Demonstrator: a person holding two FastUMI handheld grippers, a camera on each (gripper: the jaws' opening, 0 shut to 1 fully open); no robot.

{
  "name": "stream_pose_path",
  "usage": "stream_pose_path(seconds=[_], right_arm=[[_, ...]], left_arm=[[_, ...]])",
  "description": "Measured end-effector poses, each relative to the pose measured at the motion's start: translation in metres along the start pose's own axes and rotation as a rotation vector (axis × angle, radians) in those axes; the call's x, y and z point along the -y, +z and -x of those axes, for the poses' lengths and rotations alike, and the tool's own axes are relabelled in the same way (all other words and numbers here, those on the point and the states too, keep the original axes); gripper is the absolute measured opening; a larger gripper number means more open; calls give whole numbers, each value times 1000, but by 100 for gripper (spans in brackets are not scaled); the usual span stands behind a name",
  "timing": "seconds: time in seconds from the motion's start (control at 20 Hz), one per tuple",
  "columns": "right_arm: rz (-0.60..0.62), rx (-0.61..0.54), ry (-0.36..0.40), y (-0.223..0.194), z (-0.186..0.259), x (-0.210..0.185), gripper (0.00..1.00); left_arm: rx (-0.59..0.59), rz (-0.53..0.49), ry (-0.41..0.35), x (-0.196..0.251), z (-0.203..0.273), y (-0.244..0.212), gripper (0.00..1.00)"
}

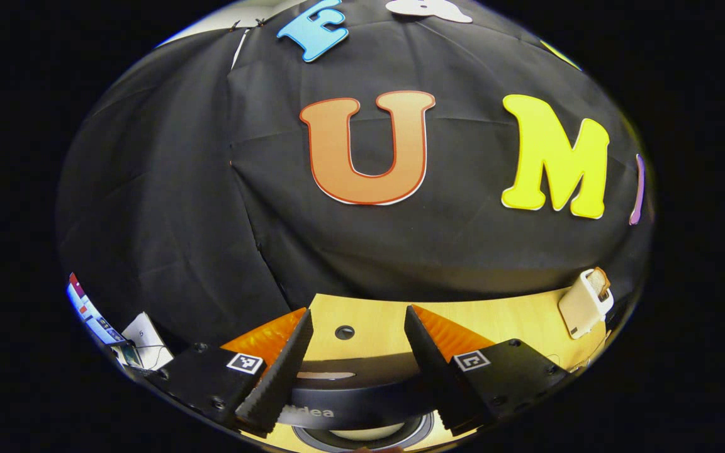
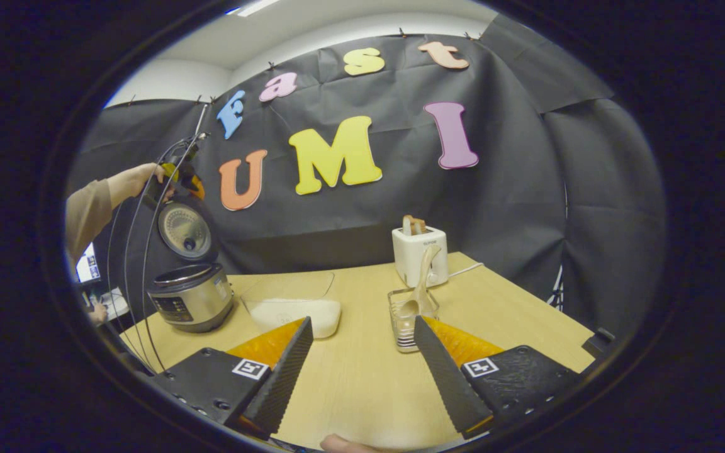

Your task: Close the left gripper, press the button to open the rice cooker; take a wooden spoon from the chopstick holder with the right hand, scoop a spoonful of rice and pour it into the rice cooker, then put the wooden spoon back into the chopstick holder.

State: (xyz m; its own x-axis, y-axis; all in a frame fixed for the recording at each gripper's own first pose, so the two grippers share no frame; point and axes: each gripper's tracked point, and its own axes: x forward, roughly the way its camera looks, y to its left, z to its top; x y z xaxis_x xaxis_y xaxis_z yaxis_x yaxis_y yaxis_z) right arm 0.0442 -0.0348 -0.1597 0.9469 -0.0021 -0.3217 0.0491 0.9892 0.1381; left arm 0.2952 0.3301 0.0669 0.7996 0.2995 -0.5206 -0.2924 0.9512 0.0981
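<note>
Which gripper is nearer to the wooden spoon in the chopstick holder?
Right. The right gripper is open just in front of the wooden spoon, while the left gripper is held high above the rice cooker across the table.

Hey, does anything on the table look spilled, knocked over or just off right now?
Nothing stands out. The rice cooker stands upright with its lid up, the rice sits inside its clear container, and the wooden spoon leans in the chopstick holder. No grains show on the table.
</note>
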Motion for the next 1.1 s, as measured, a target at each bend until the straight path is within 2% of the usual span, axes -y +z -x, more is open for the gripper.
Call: stream_pose_path(seconds=[0.05, 0.1, 0.15, 0.25, 0.45, 0.55, 0.6, 0.65, 0.75, 0.8, 0.85, 1.1], right_arm=[[-14, 6, 9, 4, 5, -3, 96], [-29, 13, 25, 8, 11, -7, 96], [-43, 15, 36, 10, 16, -10, 93], [-45, 26, 45, 15, 25, -13, 93], [-36, 57, 75, 23, 40, -26, 99], [-26, 66, 83, 25, 44, -31, 99], [-17, 69, 83, 25, 44, -32, 99], [-9, 68, 84, 24, 44, -33, 96], [-7, 55, 85, 19, 42, -34, 99], [-9, 44, 81, 16, 41, -33, 99], [-13, 38, 75, 14, 40, -32, 99], [-13, 28, 80, 12, 38, -34, 96]], left_arm=[[-1, 7, -11, 2, 8, -9, 93], [-5, 13, -25, 5, 15, -19, 97], [-14, 13, -42, 9, 20, -32, 92], [-55, 31, -73, 14, 32, -62, 93], [-98, 53, -74, 16, 48, -114, 92], [-80, 51, -73, 18, 54, -133, 92], [-69, 42, -71, 18, 56, -140, 95], [-53, 33, -69, 19, 58, -148, 95], [-33, 6, -70, 21, 59, -159, 92], [-32, 2, -71, 21, 61, -164, 94], [-35, 5, -78, 21, 61, -168, 92], [-76, 10, -100, 25, 70, -205, 92]])
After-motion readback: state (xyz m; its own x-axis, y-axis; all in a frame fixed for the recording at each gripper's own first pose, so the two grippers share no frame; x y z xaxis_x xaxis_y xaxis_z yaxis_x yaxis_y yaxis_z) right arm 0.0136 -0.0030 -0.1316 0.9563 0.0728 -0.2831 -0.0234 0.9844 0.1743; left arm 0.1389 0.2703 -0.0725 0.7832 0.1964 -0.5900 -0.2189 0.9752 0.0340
